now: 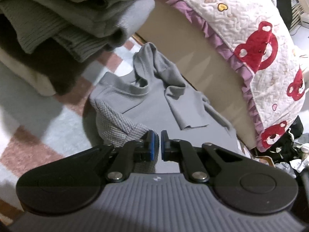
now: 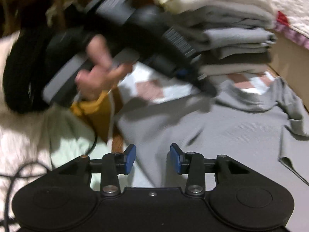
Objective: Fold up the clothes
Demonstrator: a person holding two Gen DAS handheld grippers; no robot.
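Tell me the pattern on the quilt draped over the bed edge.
The quilt is white with red bears, small hearts and a purple ruffled edge; the left wrist view shows it best.

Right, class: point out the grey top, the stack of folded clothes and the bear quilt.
grey top [image 1: 146, 104]: left wrist view, on its chest below the collar.
stack of folded clothes [image 2: 231, 36]: right wrist view, on a grey middle layer.
bear quilt [image 1: 256, 46]: left wrist view, on a red bear.

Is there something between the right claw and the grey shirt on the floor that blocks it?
Nothing visible blocks it. The right claw is open, directly over the grey ribbed knit shirt. The left claw, held by a hand, hangs farther back near the stack of folded clothes.
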